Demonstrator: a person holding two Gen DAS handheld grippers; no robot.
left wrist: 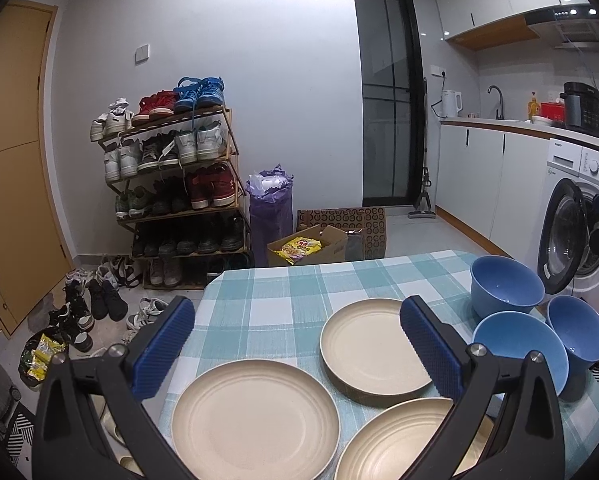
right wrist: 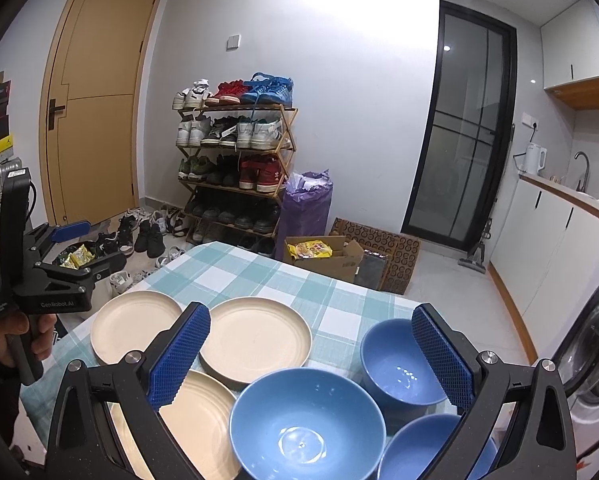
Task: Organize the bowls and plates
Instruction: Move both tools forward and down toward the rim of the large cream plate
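Three cream plates lie apart on the checked tablecloth [left wrist: 283, 300]: one near left [left wrist: 255, 420], one further back [left wrist: 375, 348], one at the near edge [left wrist: 403, 440]. Three blue bowls stand to their right: a far one [left wrist: 507, 286], a middle one [left wrist: 519, 344], a right one [left wrist: 579, 328]. My left gripper [left wrist: 295, 348] is open and empty above the plates. My right gripper [right wrist: 315, 360] is open and empty above the bowls; the nearest bowl [right wrist: 307, 420], another [right wrist: 399, 364] and the plates [right wrist: 255, 338] show below it. The left gripper [right wrist: 79, 240] also shows at the left in the right wrist view.
A shoe rack [left wrist: 175, 184] with shoes on the floor stands beyond the table. A purple bag [left wrist: 269, 212] and cardboard boxes [left wrist: 311, 246] sit behind the far table edge. A washing machine [left wrist: 579, 232] and kitchen counter are to the right.
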